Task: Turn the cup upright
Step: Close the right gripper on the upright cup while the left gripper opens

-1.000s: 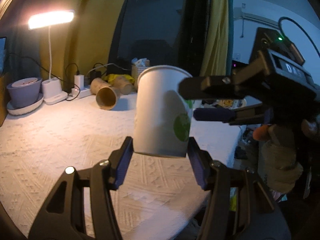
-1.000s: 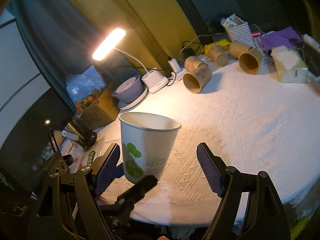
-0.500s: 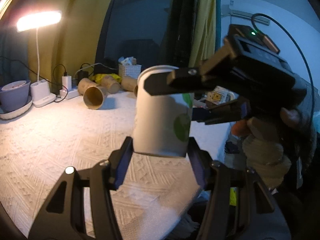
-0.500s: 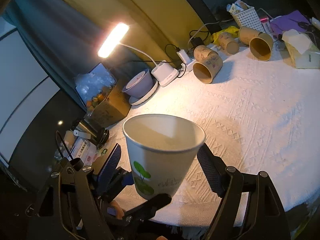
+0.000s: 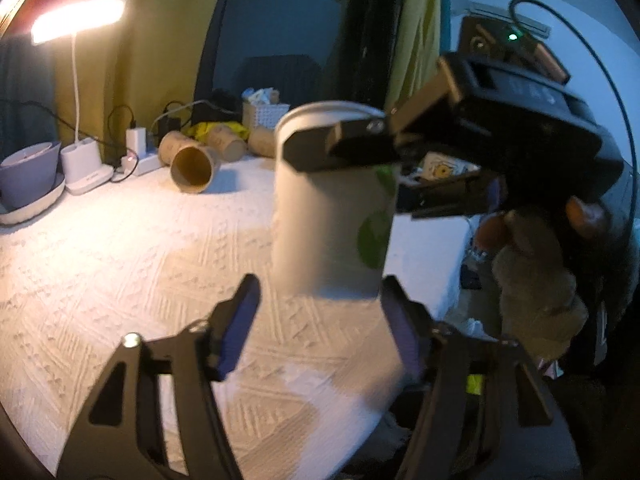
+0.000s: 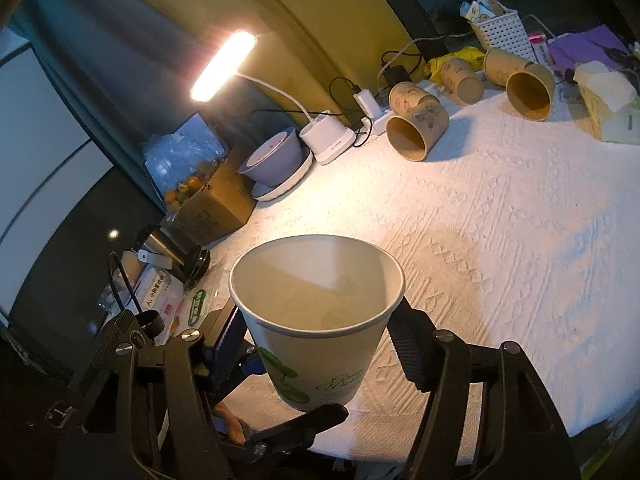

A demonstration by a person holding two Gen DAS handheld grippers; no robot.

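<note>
A white paper cup with green leaf print stands upright, mouth up, held in the air above the near edge of the white textured cloth. My right gripper is shut on the cup just below its rim; it also shows in the left wrist view, with its fingers on both sides of the cup. My left gripper is open, its blue pads spread apart just below the cup's base and clear of it.
Several brown paper cups lie on their sides at the back. A lit desk lamp, purple bowl on a saucer, chargers, white basket and tissue box line the far edge. A cardboard box sits left.
My left gripper has opened and let go of the cup. My right gripper has closed on the cup near its rim and now carries it.
</note>
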